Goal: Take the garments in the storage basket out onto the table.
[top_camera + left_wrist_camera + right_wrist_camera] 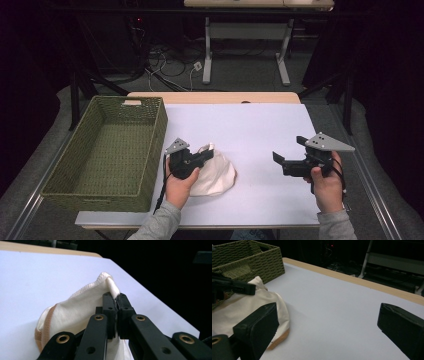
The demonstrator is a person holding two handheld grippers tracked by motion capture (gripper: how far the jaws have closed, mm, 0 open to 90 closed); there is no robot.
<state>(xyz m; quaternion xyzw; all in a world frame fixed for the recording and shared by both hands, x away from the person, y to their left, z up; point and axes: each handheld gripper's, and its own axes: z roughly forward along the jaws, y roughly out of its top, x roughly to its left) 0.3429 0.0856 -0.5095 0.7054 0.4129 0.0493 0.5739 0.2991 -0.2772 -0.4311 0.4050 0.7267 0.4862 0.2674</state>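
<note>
A cream cloth [218, 176] with tan edging lies crumpled on the white table top, just right of the basket. My left gripper [204, 156] is shut on a raised fold of it. In the left gripper view the two black jaws meet at that fold, where my left gripper [116, 299] pinches the cloth [80, 306] near its stitched hem. My right gripper [289, 149] hangs over bare table to the right, open, with nothing between its jaws. In its own view the right gripper [329, 330] faces the cloth [249, 308] and the left gripper [242, 288].
A green woven basket [156, 142] stands at the left side of the table, with nothing in it; its corner [265, 263] is close behind the cloth. The white table top [260, 125] stretches between and beyond the grippers. Desk legs and cables stand on the floor behind.
</note>
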